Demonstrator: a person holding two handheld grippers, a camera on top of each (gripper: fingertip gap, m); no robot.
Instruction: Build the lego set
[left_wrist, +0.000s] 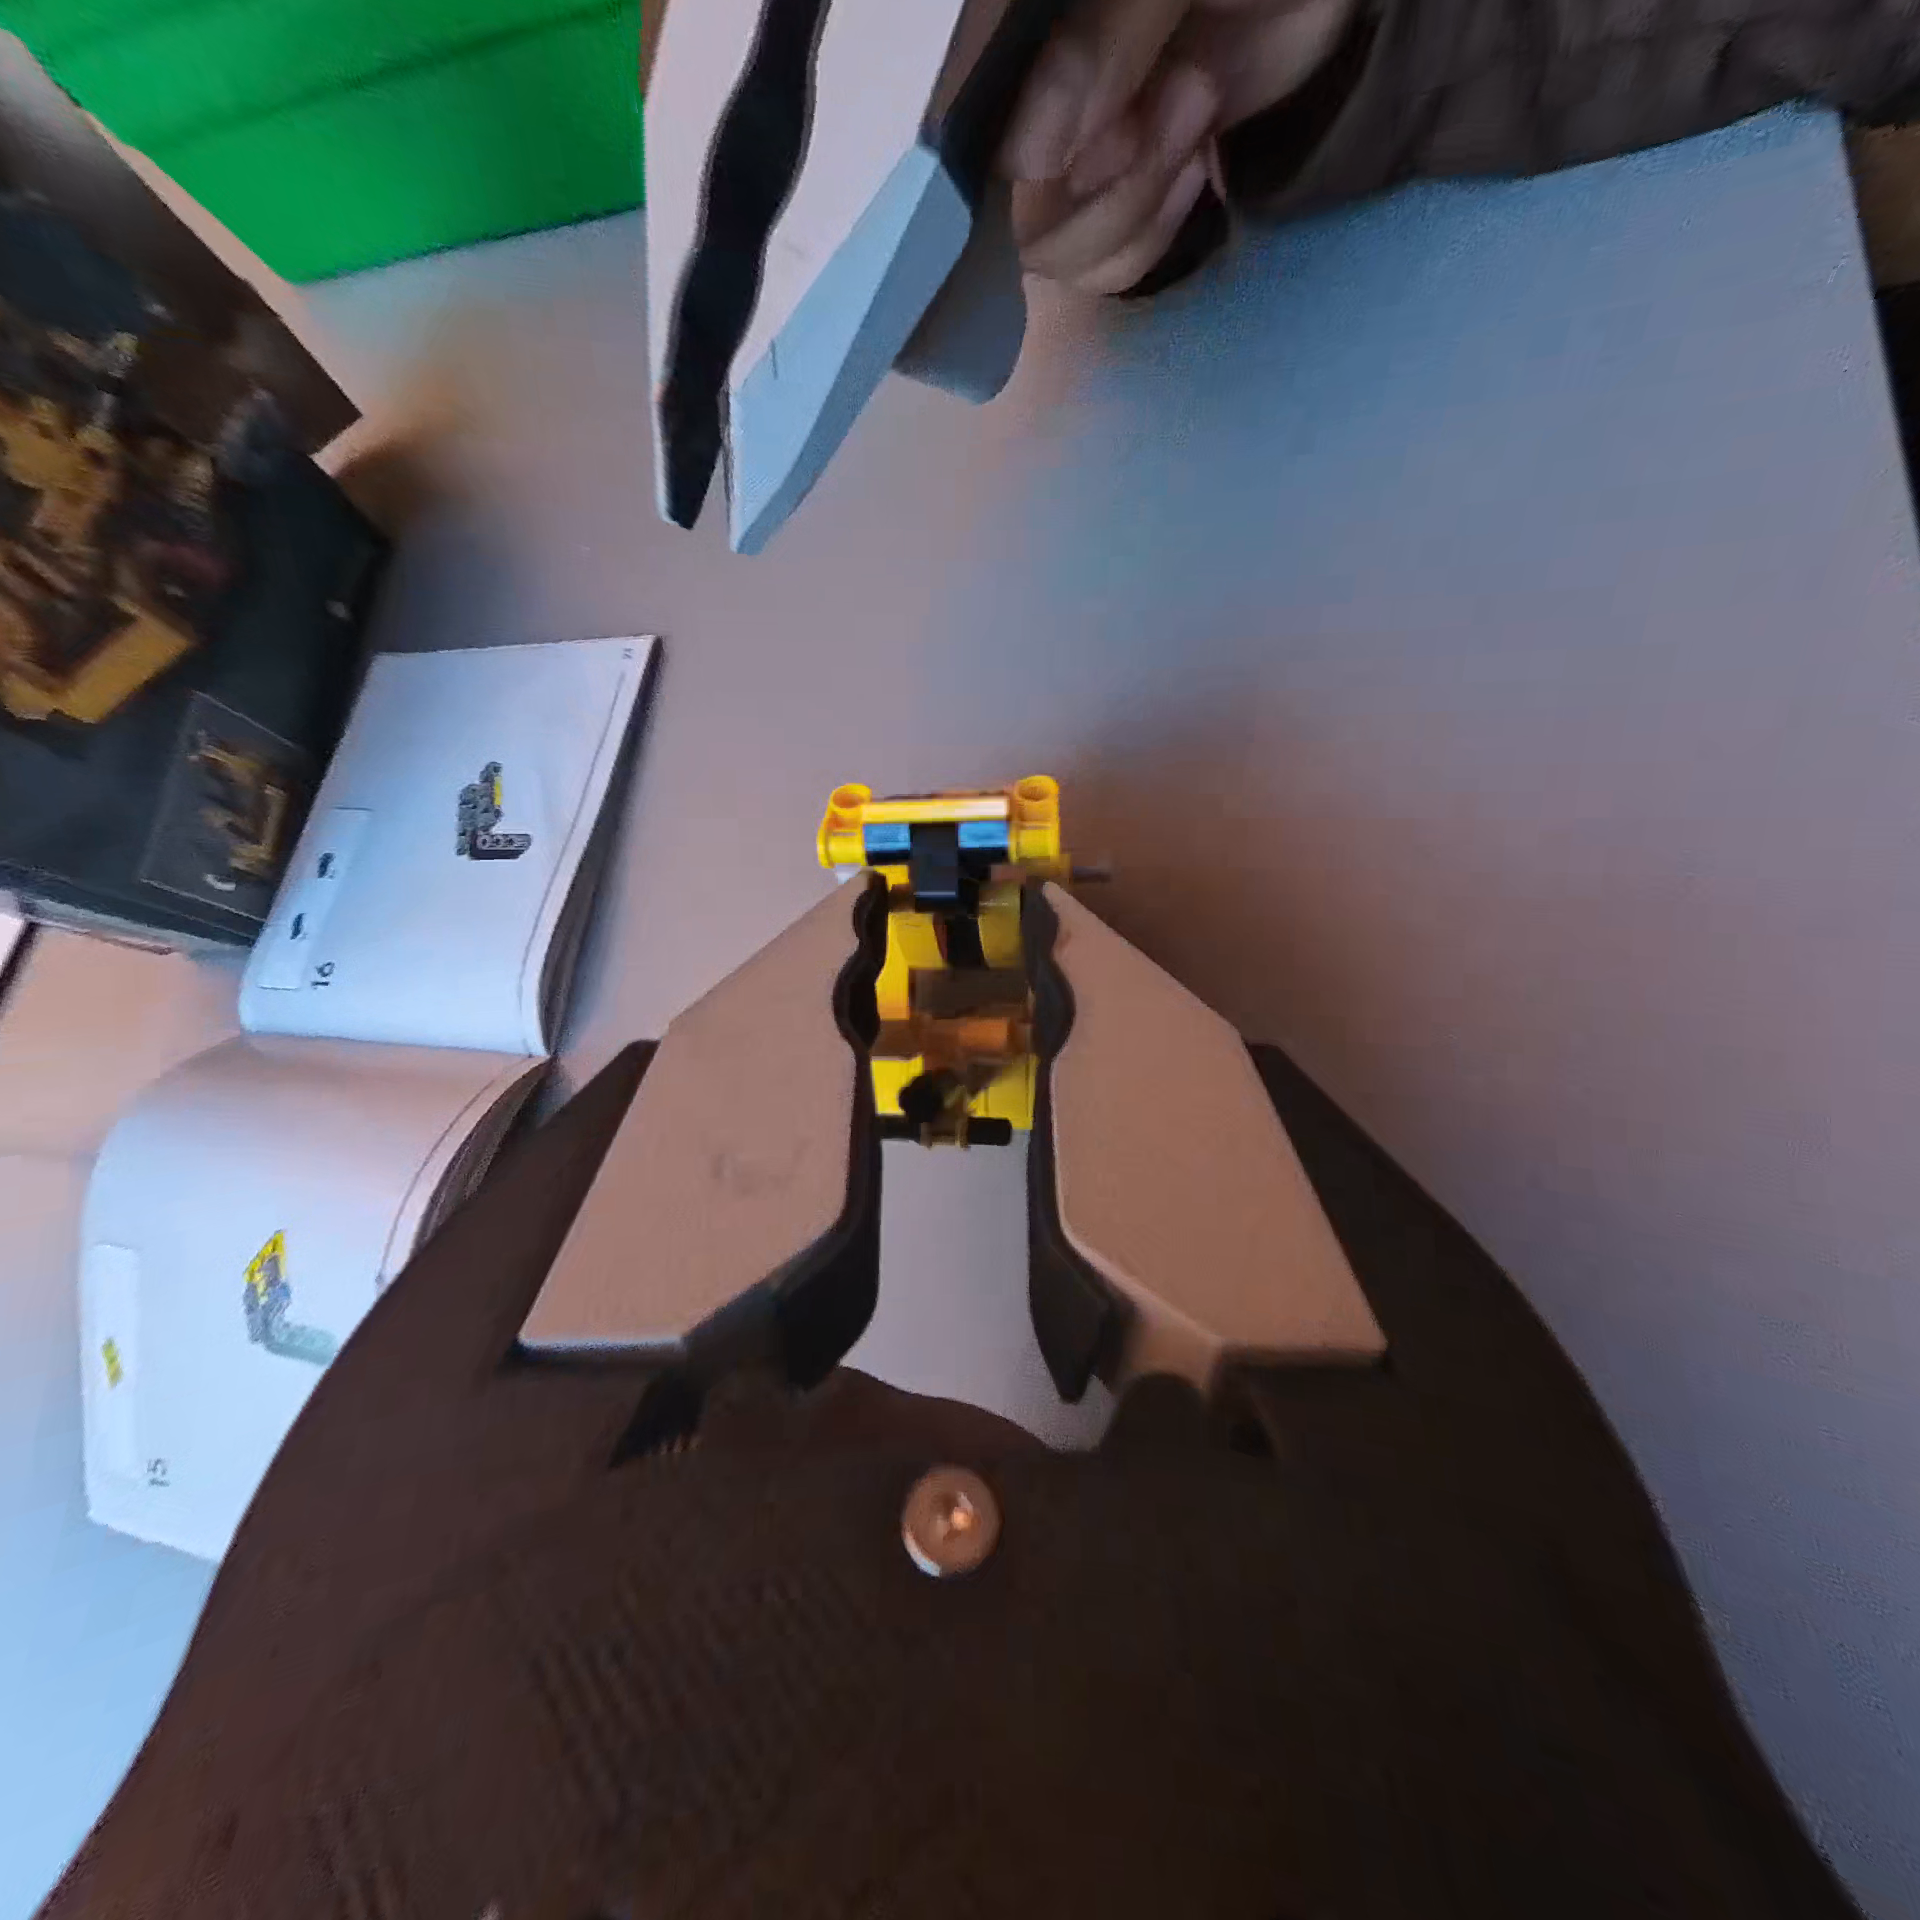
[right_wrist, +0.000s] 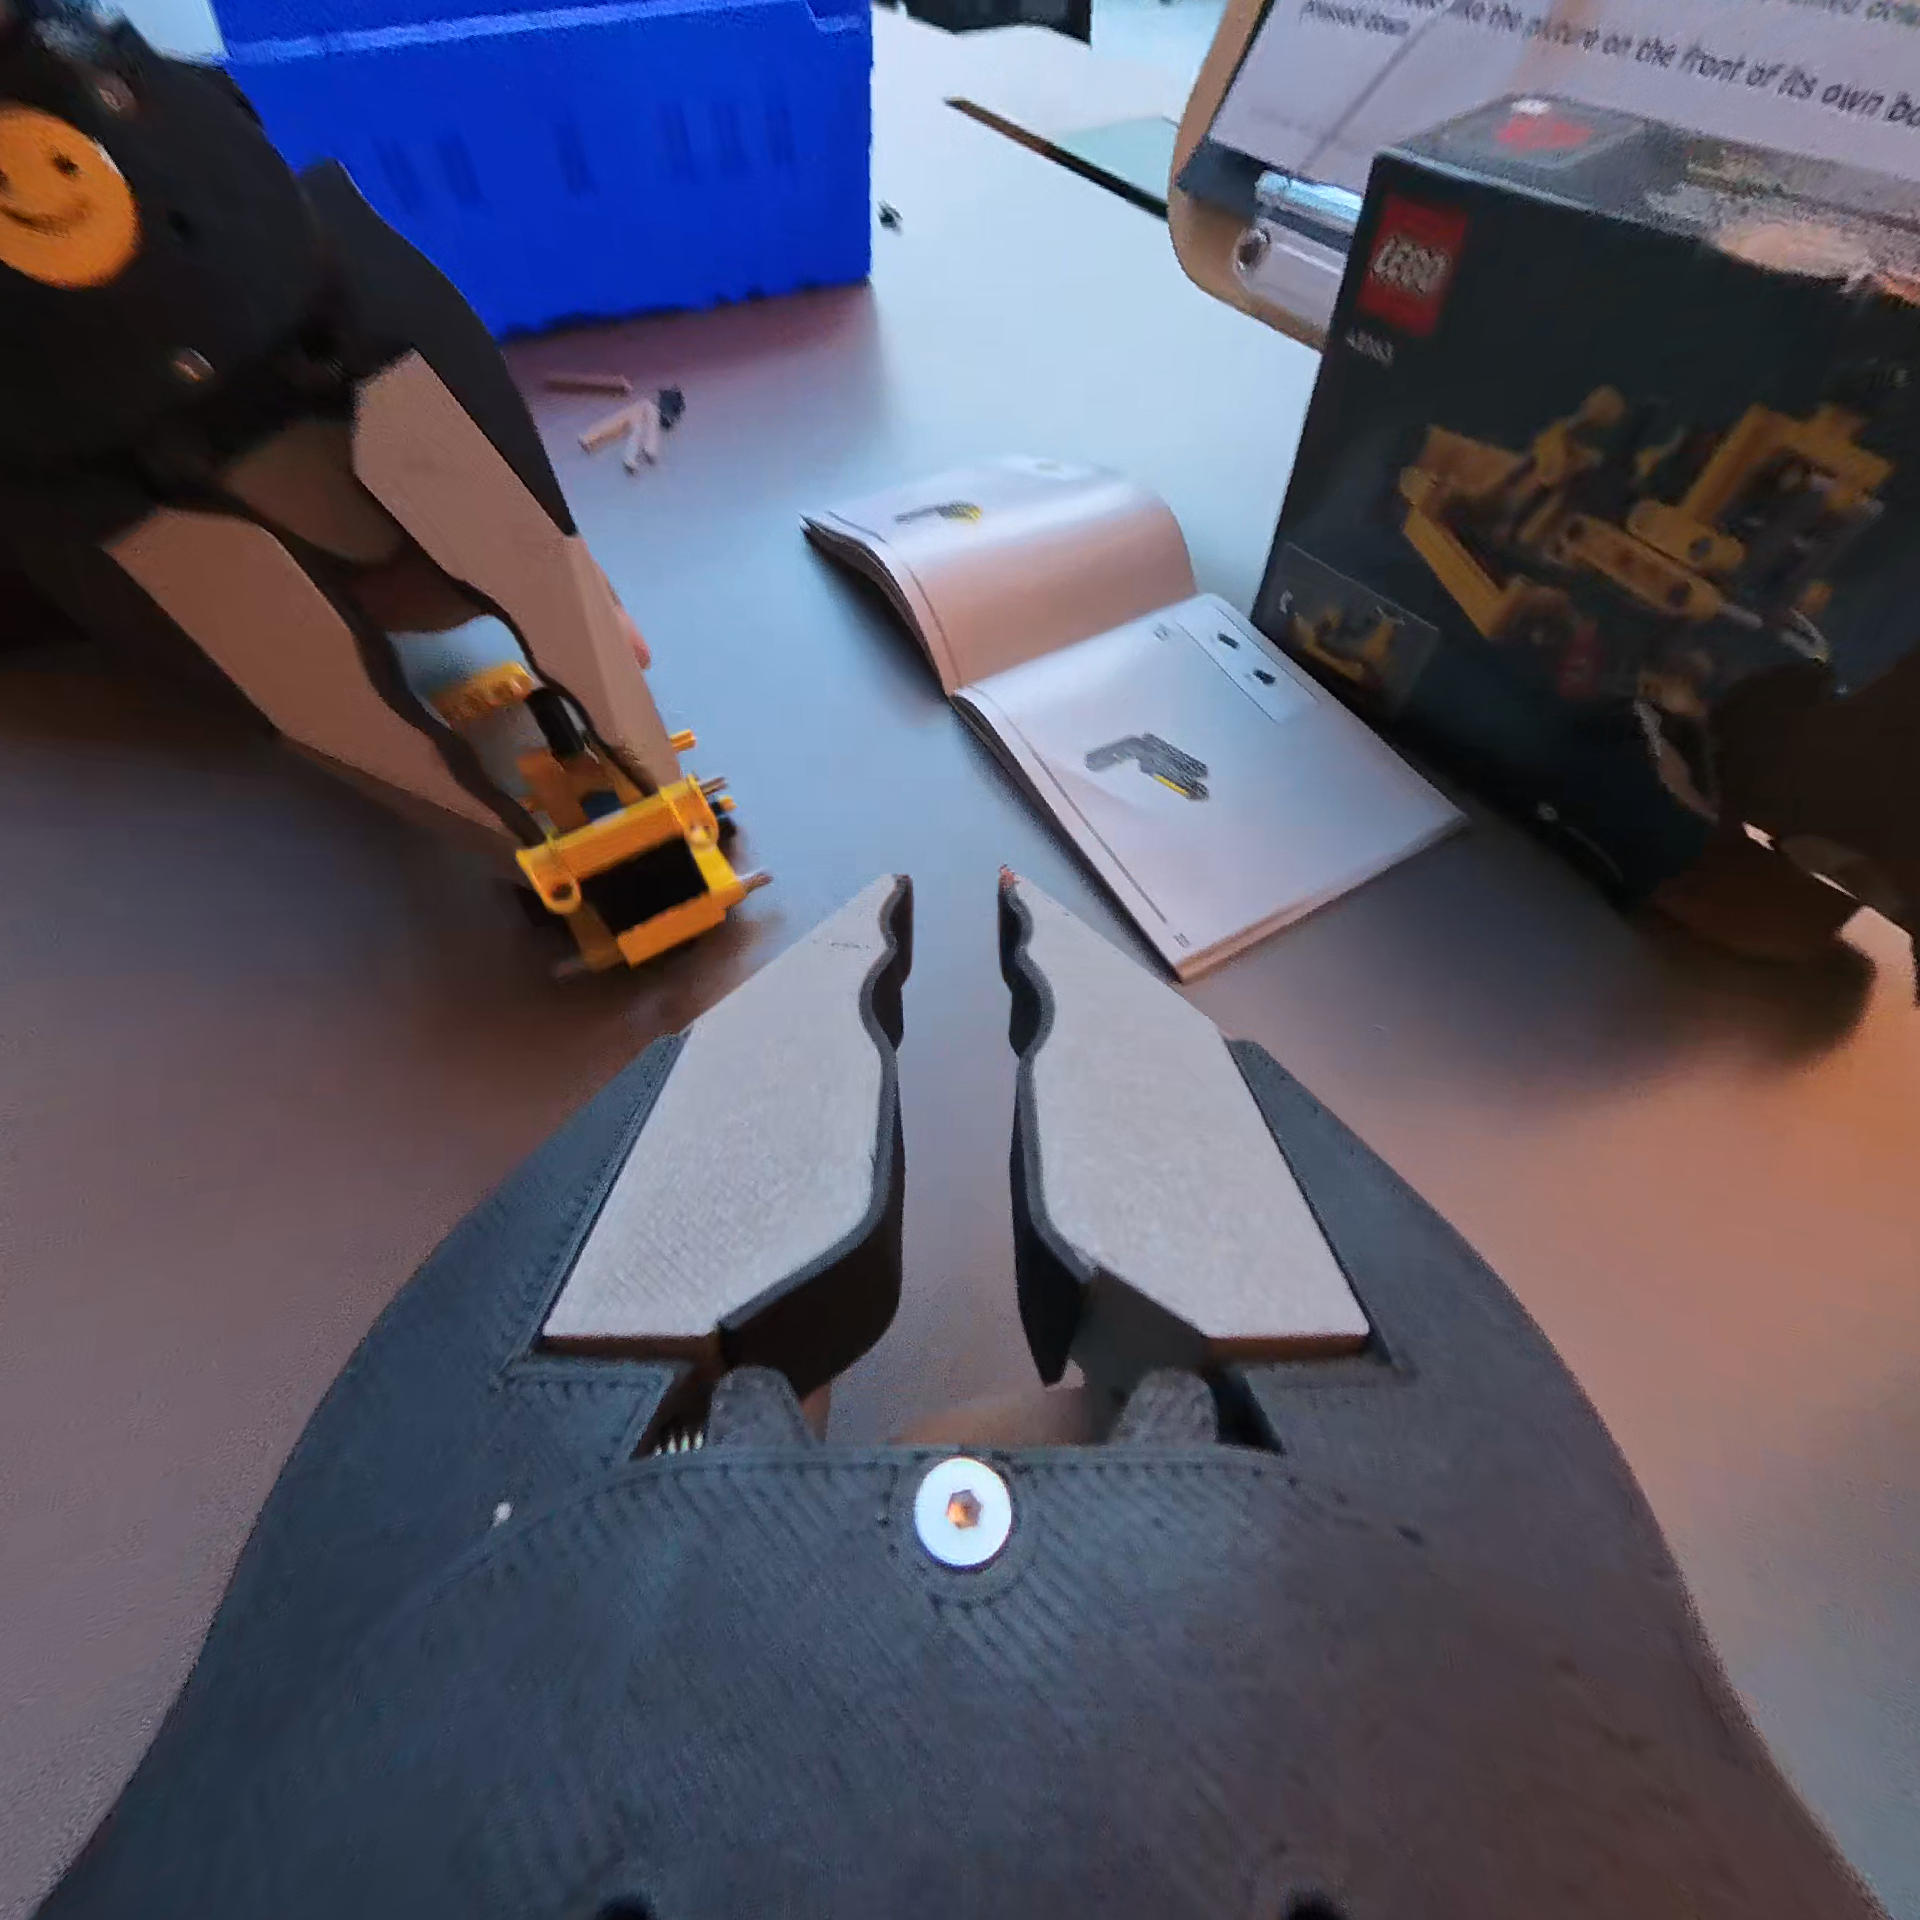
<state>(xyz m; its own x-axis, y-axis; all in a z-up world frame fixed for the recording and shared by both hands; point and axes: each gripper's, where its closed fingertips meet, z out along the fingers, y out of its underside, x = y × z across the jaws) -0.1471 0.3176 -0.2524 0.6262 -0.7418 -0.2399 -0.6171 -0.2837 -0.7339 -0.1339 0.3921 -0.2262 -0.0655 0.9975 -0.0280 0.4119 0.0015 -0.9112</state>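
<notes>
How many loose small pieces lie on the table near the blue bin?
5, roughly: a cluster of tan pins with one dark piece, and a lone dark piece right of the blue bin. Blur may hide more.

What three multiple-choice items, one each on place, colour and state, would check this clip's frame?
1. Where does the open white instruction booklet lie?
A. Inside the blue plastic crate
B. On the table beside the dark set box
C. Under the model

2. What is the main colour of the half-built brick model?
A. Red
B. Green
C. Yellow

3. What is the state of the right gripper?
A. Shut on a pin
B. Slightly open, empty
C. Clamped on the booklet

Key: B, the booklet's pages rest next to the box; C, yellow bricks dominate; B, a gap shows between bare fingertips, while the left gripper clamps the model.
</notes>
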